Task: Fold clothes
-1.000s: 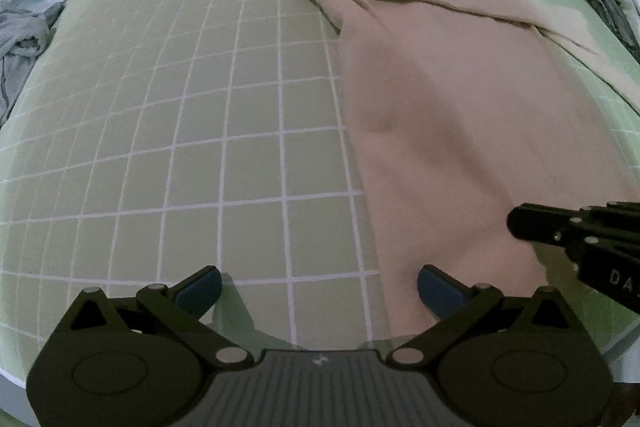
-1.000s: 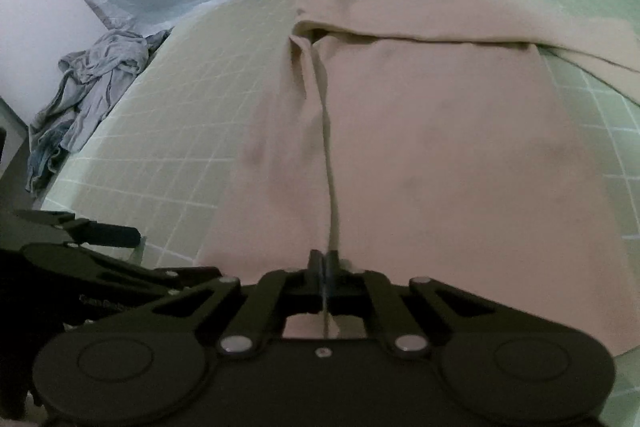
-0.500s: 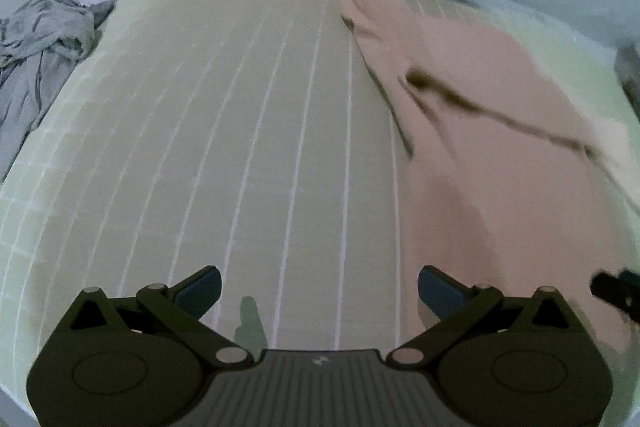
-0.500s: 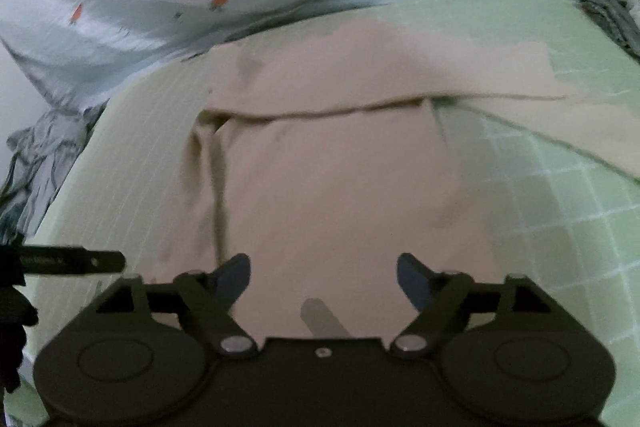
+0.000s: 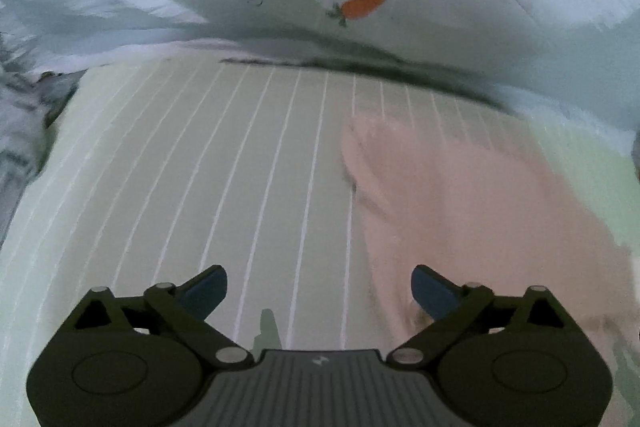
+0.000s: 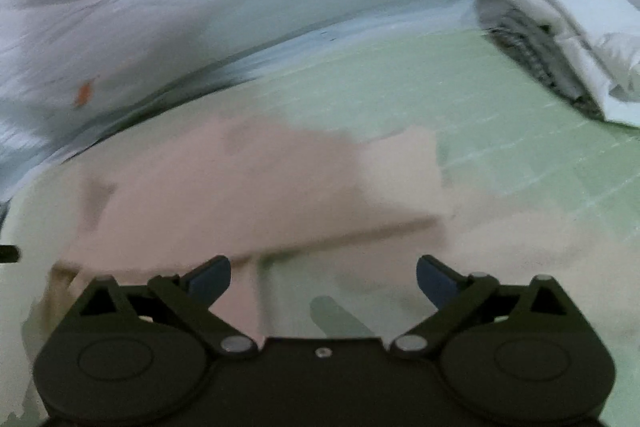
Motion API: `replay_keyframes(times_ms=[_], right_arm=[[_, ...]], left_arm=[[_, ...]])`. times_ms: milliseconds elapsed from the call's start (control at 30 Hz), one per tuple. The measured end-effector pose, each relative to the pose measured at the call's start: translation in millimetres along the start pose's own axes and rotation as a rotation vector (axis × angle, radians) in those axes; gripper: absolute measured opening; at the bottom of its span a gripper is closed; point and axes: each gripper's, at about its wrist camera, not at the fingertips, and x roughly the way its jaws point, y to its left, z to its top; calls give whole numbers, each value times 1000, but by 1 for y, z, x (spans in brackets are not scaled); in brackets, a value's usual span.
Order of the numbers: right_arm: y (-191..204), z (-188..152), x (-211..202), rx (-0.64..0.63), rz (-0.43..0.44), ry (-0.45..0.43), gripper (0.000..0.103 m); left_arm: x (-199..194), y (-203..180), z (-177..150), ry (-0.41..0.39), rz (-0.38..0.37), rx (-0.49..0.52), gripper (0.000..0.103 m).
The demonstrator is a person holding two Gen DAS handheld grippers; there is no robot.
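Note:
A pale pink garment [image 5: 472, 211] lies flat on the green grid mat [image 5: 224, 163], to the right in the left wrist view. My left gripper [image 5: 319, 287] is open over bare mat at the garment's left edge, nothing between its blue fingertips. In the right wrist view the same pink garment [image 6: 248, 183] spreads blurred across the middle, a folded layer crossing it. My right gripper [image 6: 323, 277] is open above the cloth, holding nothing.
A light blue sheet with carrot prints [image 5: 360, 7] bounds the mat at the back. A crumpled grey garment [image 5: 20, 131] sits at the far left. A stack of folded white and dark clothes [image 6: 560, 39] lies at the back right.
My right gripper let go of the pink cloth edge and opened. Both grippers swung upward and away, with the views now tilted toward the back sheet.

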Motion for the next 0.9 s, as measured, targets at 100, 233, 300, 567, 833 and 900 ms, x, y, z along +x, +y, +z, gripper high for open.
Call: replay_keyframes(times_ms=[100, 233, 300, 567, 833, 900], right_arm=[[-18, 25, 27, 31, -56, 1, 101], [-33, 50, 54, 21, -70, 2, 98], [-35, 59, 67, 4, -61, 27, 88], [-29, 65, 73, -86, -5, -13, 10], [-44, 102, 29, -3, -12, -205, 8], [-49, 112, 26, -8, -23, -225, 8]], left_arm=[[29, -2, 32, -3, -27, -30, 87], [66, -6, 60, 20, -41, -53, 80], [81, -8, 65, 40, -14, -47, 74], [107, -17, 65, 74, -50, -62, 9], [82, -35, 78, -15, -44, -41, 8], [85, -46, 79, -17, -51, -12, 9]])
